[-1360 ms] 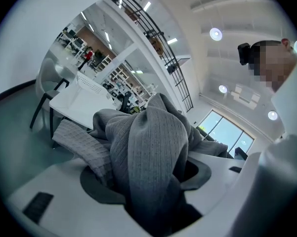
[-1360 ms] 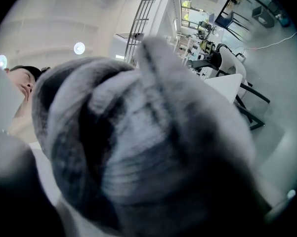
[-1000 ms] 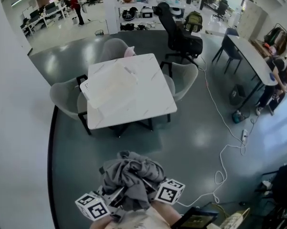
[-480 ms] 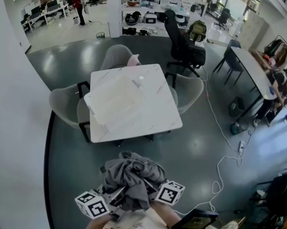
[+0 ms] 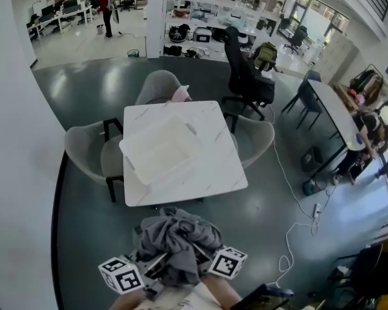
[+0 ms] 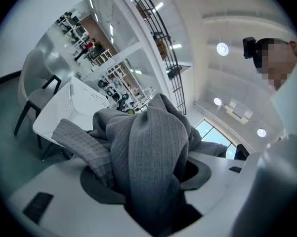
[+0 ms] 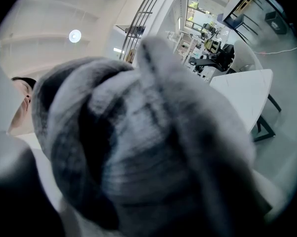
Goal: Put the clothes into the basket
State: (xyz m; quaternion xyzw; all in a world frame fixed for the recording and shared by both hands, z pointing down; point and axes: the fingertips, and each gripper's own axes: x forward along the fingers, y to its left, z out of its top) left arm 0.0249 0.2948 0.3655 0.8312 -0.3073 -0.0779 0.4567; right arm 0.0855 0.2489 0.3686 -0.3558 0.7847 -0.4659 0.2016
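We see matt grey ribbed-knit clothes point(image 5: 179, 237) nearest, a white perforated plastic basket point(image 5: 161, 148) farther off, a smooth marble-look table point(image 5: 210, 173), a glossy grey floor point(image 5: 258, 212).

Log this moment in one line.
basket: on table | clothes: not in basket | left gripper: shut on clothes | right gripper: shut on clothes

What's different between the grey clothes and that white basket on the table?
The clothes are dark grey, soft and crumpled; the basket is white and rigid. The clothes are held in the left gripper and right gripper; the basket rests on the table.
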